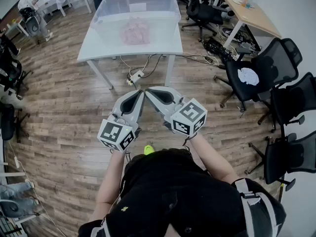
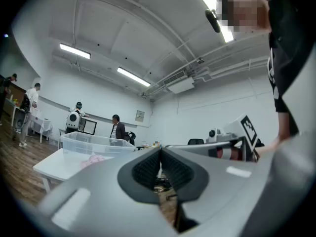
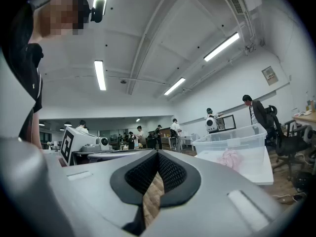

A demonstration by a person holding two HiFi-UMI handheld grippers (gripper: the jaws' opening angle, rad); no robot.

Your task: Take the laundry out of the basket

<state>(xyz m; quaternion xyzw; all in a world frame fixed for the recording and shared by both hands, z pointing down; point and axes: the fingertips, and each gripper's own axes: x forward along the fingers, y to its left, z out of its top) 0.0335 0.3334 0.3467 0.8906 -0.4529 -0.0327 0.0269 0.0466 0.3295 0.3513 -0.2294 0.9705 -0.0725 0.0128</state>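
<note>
Laundry (image 1: 135, 32): one pink, crumpled bundle, lying inside the clear plastic basket (image 1: 165, 14) on top of the white table (image 1: 98, 48), toward the middle of the table's top. Nothing else visible in the basket. Not yet touched.

Left gripper (image 1: 140, 94) and right gripper (image 1: 148, 90): both closed, pads pressed together with nothing between them. Held level side by side with tips almost meeting, well short of the table's near edge, over the wooden floor (image 1: 74, 112) in front of the table. Pointed roughly toward the table, with the bundle showing beyond the closed jaws in both gripper views.

Judged by the look of it: soft, limp and light, with no fixed shape, likely to sag and trail once lifted; neither fragile nor slippery against the ribbed pads. Best taken at a raised fold near the top of the heap, pinching a thick bunch of cloth rather than one thin edge, then lifted high enough to clear the basket's wall. Needed first: closing the gap to the table and opening the jaws above the bundle. Worth watching: cloth catching on the rim and dragging the basket across the table
</note>
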